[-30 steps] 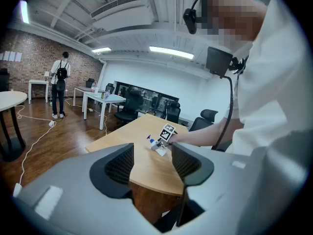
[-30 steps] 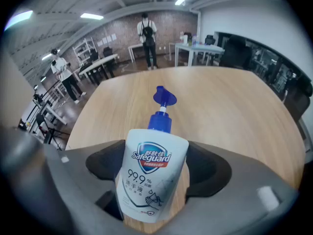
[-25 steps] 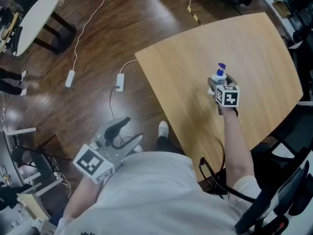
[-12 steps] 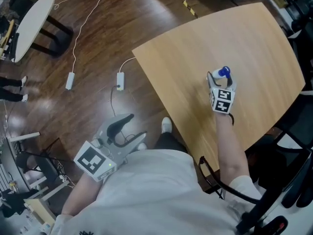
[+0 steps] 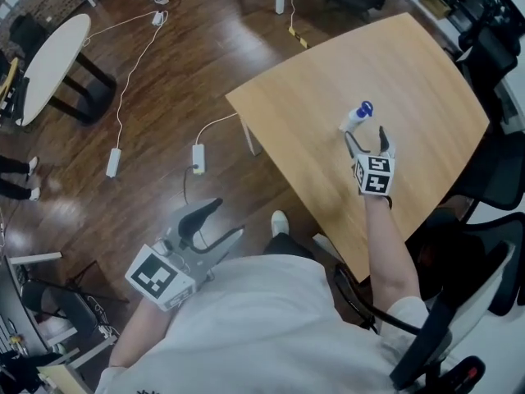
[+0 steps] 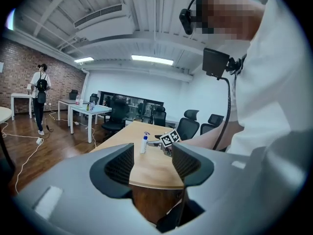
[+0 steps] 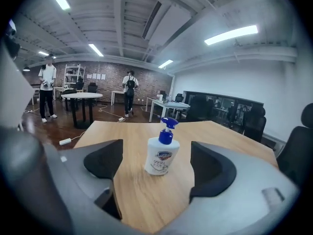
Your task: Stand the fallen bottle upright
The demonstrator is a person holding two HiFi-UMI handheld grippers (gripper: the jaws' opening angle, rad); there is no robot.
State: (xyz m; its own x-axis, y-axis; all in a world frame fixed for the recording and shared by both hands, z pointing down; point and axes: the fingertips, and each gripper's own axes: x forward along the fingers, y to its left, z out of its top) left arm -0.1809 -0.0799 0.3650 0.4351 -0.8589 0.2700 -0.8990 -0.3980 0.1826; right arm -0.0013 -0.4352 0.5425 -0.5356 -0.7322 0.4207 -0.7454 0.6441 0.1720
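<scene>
A white pump bottle (image 5: 358, 115) with a blue top stands upright on the wooden table (image 5: 410, 64), apart from both grippers. My right gripper (image 5: 365, 135) is open just behind it, its fingers spread to either side without touching. In the right gripper view the bottle (image 7: 161, 153) stands a little ahead of the open jaws of the right gripper (image 7: 156, 166). My left gripper (image 5: 220, 220) hangs open and empty over the floor, off the table's near-left side. The left gripper view looks between the open jaws of the left gripper (image 6: 152, 163) at the distant bottle (image 6: 143, 143).
A black office chair (image 5: 484, 220) stands to the right of the table. A power strip (image 5: 198, 156) and white cables lie on the dark wood floor. A white oval table (image 5: 49, 64) is at the far left. People stand far off in the room.
The right gripper, which was closed round the bottle, has opened and drawn back a little. The bottle now stands alone. The left gripper has barely moved.
</scene>
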